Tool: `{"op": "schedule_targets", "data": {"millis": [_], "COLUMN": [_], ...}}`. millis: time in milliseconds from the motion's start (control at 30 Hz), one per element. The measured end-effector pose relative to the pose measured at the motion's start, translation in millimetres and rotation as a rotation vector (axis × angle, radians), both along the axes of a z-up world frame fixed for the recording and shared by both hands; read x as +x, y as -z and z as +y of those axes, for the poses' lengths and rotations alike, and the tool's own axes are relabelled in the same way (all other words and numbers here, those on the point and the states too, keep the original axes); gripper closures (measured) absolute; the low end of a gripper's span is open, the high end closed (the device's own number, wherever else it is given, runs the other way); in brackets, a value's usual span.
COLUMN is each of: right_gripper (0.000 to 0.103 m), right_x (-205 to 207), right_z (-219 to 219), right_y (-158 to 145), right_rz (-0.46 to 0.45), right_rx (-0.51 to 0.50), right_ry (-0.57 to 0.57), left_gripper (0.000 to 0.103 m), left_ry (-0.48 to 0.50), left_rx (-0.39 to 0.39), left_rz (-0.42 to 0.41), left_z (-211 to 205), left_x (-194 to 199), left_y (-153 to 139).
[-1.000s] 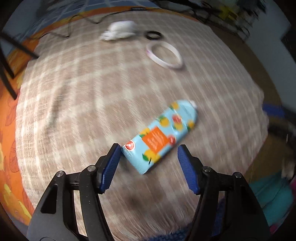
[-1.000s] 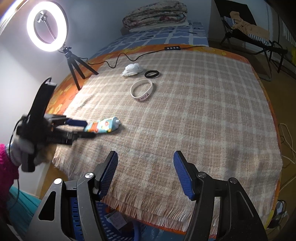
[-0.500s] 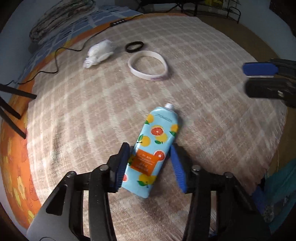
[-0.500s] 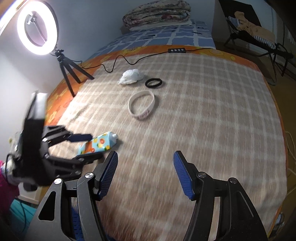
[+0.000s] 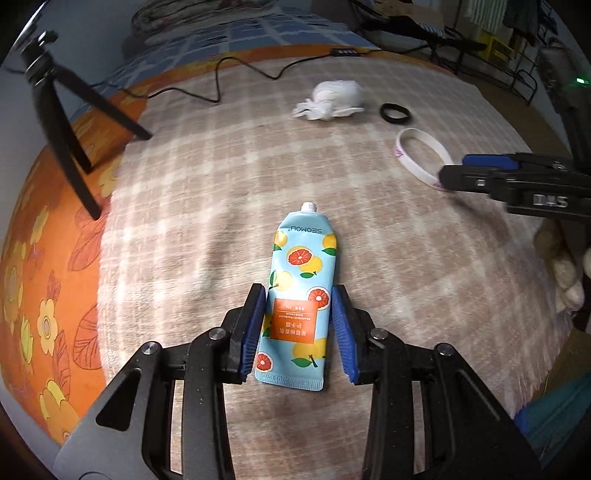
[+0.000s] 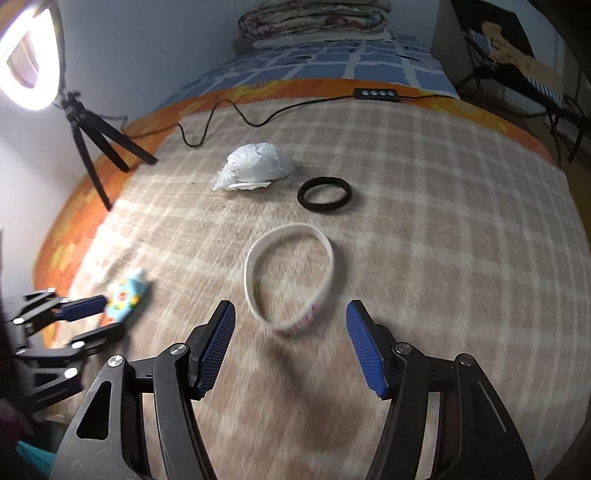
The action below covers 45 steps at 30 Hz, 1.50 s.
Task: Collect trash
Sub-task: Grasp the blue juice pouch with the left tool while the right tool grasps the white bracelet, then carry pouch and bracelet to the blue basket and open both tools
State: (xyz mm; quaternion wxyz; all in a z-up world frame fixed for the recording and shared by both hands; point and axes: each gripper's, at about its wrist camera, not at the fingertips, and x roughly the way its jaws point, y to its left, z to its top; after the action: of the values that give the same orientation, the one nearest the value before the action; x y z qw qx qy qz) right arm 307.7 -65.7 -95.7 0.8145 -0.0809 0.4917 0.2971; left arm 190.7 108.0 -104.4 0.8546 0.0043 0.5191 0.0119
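Note:
A light-blue tube [image 5: 303, 266] printed with citrus fruit lies flat on the plaid blanket [image 5: 203, 221], cap pointing away. My left gripper [image 5: 298, 291] straddles its lower half; the jaws are closing, the blue pads right at its sides, the tube undeformed. A white wristband [image 6: 251, 266] lies just ahead of my right gripper [image 6: 290, 310], which hovers open over it with nothing between the pads. Farther back are a crumpled white tissue [image 6: 255, 166] and a black hair tie [image 6: 325, 181]. The right wrist view shows the left gripper [image 6: 99, 317] on the tube [image 6: 127, 293].
A black tripod [image 6: 92, 129] with a lit ring light [image 6: 29, 66] stands at the left bed edge. Its cable [image 6: 258, 118] runs across the far blanket. Folded bedding [image 6: 314, 14] lies at the head. A chair rack stands far right.
The left jaws narrowed around the tube and lined up with it. The right gripper moved forward and down from the near blanket edge to just short of the wristband.

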Motion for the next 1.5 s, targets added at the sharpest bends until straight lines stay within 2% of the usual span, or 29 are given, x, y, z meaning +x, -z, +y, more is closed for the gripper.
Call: {"op": "schedule_targets", "data": {"millis": [200,233,267,333,400,633,667,900,933,967,1033,1067,1167,1233,1300,1333,1500], "right_gripper": [0.041,0.052,0.059,0.081,0.095,0.097,0.097,0.097,0.097,0.097,0.097,0.097,0.097,0.097,0.097,0.097,0.097], "right_x": [4.1,4.4,5.1,7.8,8.8,-8.7,-13.0,-45.4,-50.2,-55.1,-63.0,-67.2,-77.2,-80.9,-83.4,-84.3,-90.9], "right_z": [19.0,19.5,18.7,15.8,10.7,-6.5,-9.5,-28.1,-30.6,-33.1,-37.4,-39.3,-42.3,-43.9,-45.3,-45.8,-49.6], "right_y": [5.1,5.0,4.7,3.1,2.0,-12.5,-15.9,-35.2,-37.2,-38.8,-40.4,-40.9,-42.4,-43.0,-43.3,-43.1,-44.9], "right_rz": [-0.059,-0.064,-0.068,-0.057,-0.033,-0.05,-0.055,-0.079,-0.082,-0.082,-0.075,-0.072,-0.074,-0.078,-0.08,-0.082,-0.079], "right_rx": [-0.059,-0.061,-0.066,-0.049,-0.024,0.007,0.01,0.027,0.029,0.033,0.04,0.042,0.037,0.033,0.032,0.032,0.044], "right_ry": [-0.014,-0.016,-0.011,-0.011,-0.016,-0.025,-0.031,-0.071,-0.075,-0.079,-0.088,-0.094,-0.115,-0.123,-0.127,-0.127,-0.129], "left_gripper": [0.066,0.066,0.066,0.067,0.067,0.068,0.096,0.093,0.083,0.063,0.044,0.042,0.041,0.041,0.055,0.067,0.068], "left_ry": [-0.001,-0.001,-0.001,-0.002,0.001,-0.008,-0.006,-0.013,-0.018,-0.019,-0.035,-0.045,-0.075,-0.079,-0.079,-0.088,-0.067], "left_rx": [-0.005,-0.009,-0.013,-0.014,-0.007,-0.006,-0.008,0.005,-0.008,-0.022,0.003,0.024,0.016,0.017,0.004,-0.008,0.024], "left_rz": [-0.007,-0.009,-0.011,-0.015,-0.016,-0.032,-0.035,-0.051,-0.037,-0.025,-0.026,-0.016,0.02,0.008,0.001,-0.006,-0.021], "left_z": [1.4,1.1,0.4,-1.0,-3.2,-9.9,-11.1,-17.4,-16.4,-15.1,-14.0,-13.0,-7.7,-7.0,-5.9,-4.9,-11.8], "left_x": [-2.3,-2.1,-1.2,-2.1,-3.1,-12.6,-14.6,-26.4,-24.5,-21.9,-18.1,-14.9,-6.7,-4.2,-2.5,-2.2,-5.7], "left_y": [2.0,1.7,1.4,0.3,-0.6,-9.4,-11.2,-17.6,-15.9,-14.2,-8.7,-4.4,8.2,8.5,7.6,6.6,5.9]}}
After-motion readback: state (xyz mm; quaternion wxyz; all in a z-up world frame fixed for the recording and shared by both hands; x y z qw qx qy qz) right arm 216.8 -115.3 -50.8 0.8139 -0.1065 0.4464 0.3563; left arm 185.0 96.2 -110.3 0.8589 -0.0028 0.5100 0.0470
